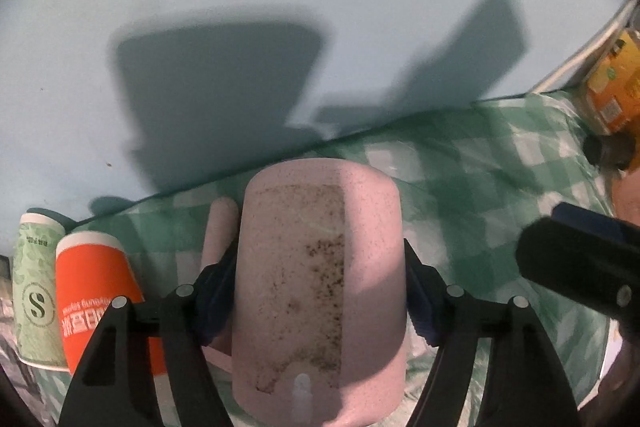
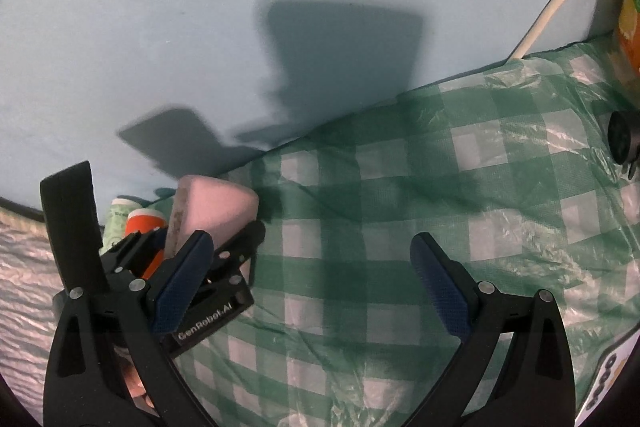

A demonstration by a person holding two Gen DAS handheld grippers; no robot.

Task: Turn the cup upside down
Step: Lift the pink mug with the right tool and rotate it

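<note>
Gripping pink speckled cup (image 1: pixel 316 287) | left tongs (image 1: pixel 320 291) | base stained brown

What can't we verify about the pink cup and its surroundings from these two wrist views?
- Pink cup opening: left wrist shows only its side and base; the bottom edge cuts off the rest.
- Pink cup in right wrist: lower body hidden behind the left gripper.
- Orange paper cup print: partly covered by a finger.
- Orange container: blurred, cut by the lens rim.
</note>
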